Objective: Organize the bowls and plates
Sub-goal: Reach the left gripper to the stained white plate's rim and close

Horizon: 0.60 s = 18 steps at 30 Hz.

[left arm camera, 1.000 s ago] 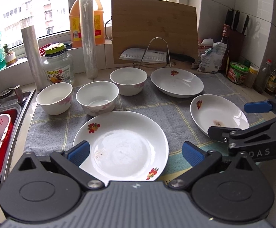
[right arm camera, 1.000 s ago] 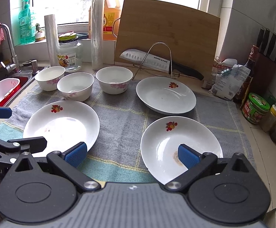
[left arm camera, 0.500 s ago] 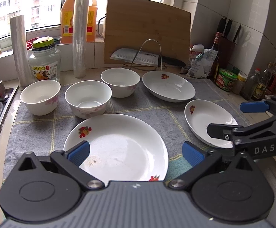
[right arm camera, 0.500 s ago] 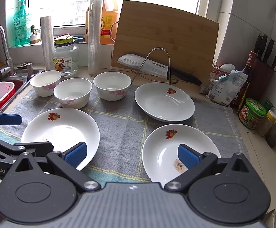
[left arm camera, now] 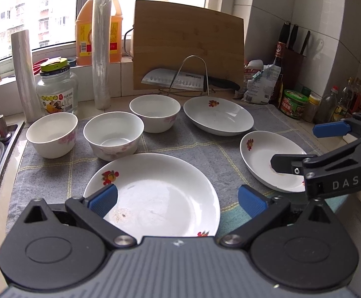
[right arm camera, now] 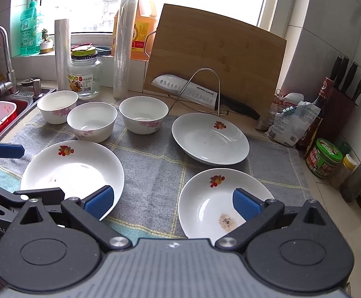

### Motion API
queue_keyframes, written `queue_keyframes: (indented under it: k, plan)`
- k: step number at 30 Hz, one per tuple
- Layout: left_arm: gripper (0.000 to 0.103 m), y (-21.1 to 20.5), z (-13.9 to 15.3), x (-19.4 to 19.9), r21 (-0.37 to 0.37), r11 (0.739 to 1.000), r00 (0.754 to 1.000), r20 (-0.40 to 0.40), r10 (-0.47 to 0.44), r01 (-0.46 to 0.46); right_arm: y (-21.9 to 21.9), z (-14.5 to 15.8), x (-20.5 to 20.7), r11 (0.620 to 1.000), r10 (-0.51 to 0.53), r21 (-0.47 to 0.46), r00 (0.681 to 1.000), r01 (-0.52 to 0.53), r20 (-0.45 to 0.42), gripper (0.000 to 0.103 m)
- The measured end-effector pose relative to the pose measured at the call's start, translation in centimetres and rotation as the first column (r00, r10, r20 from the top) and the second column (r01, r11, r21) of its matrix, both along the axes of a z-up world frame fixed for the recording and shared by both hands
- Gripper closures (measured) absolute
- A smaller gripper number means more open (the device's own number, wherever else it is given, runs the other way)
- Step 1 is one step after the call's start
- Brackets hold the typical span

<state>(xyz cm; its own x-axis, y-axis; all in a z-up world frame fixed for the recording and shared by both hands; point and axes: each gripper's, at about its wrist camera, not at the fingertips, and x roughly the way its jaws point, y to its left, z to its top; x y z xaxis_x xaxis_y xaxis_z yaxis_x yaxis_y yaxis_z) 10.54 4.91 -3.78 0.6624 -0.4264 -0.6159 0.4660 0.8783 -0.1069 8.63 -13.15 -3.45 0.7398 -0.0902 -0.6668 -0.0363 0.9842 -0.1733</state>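
Three bowls (left arm camera: 113, 134), three plates (left arm camera: 155, 193); left gripper (left arm camera: 178, 200) and right gripper (right arm camera: 173, 202) spread apart, empty.

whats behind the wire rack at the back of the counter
A cleaver lies behind the wire rack, against a leaning bamboo cutting board. The board covers the wall and part of the oil jugs behind it.

Left view low over the near-left plate (left arm camera: 155, 193), facing the window, right view close above the near-right plate (right arm camera: 220, 203), both sharing the whole bench (right arm camera: 155, 168)
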Motion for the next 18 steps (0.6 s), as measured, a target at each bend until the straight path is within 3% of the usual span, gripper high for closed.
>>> queue_keyframes:
  k: [9,18]
  plan:
    - [0.001,-2.4,0.1,-0.1,0.011,0.999,0.999,0.0,0.043,-0.043,-2.9,-0.5,0.9,0.998,0.053,0.026,0.999,-0.053,-0.003,0.0]
    - [0.001,-8.1,0.1,0.2,0.03,0.998,0.998,-0.018,0.056,-0.055,-8.5,-0.8,1.5,0.99,0.129,0.049,0.992,-0.129,-0.004,0.0]
